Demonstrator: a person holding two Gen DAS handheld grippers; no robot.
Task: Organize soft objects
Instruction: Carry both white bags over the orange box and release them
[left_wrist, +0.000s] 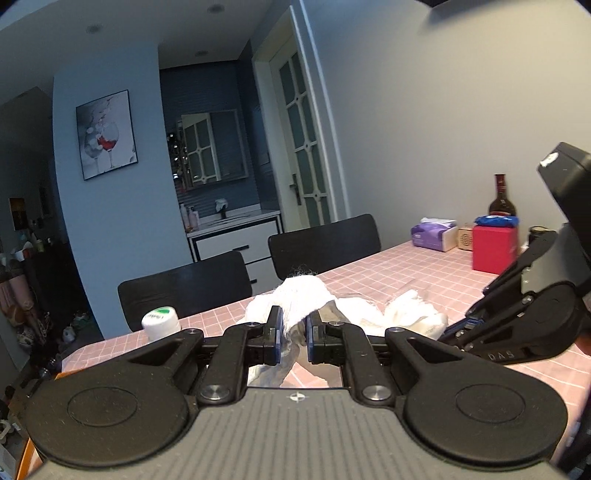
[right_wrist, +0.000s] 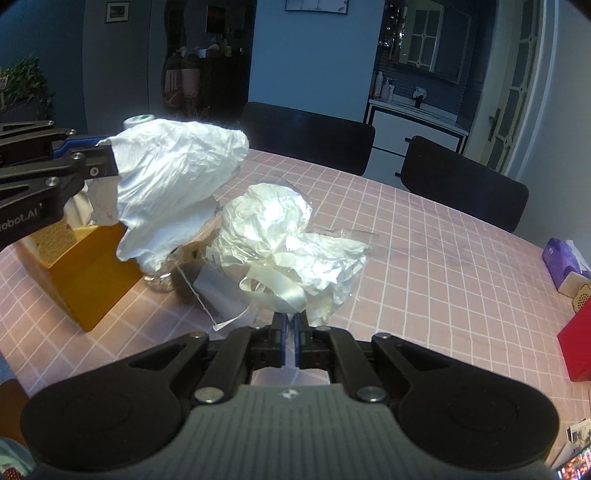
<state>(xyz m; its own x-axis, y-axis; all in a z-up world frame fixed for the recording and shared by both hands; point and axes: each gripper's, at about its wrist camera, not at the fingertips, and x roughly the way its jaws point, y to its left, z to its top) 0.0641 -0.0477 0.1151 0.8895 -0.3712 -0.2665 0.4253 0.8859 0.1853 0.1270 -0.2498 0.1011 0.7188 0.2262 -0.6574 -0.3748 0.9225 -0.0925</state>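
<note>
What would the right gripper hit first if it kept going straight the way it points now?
Probably the crumpled white bundle that the right gripper already pinches by an edge, then the pink checked tablecloth beyond, though depth is hard to judge.

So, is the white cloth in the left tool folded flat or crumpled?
Crumpled. The white cloth hangs bunched and wrinkled from the left tool, lifted above the table.

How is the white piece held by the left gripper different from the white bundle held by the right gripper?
The white cloth in the left gripper looks matte and hangs in the air; the white bundle in the right gripper is shiny, crinkled, and appears to lie low over the table. The cloth is one piece; the bundle includes ribbon loops and clear film. Both are white, soft and pinched.
</note>
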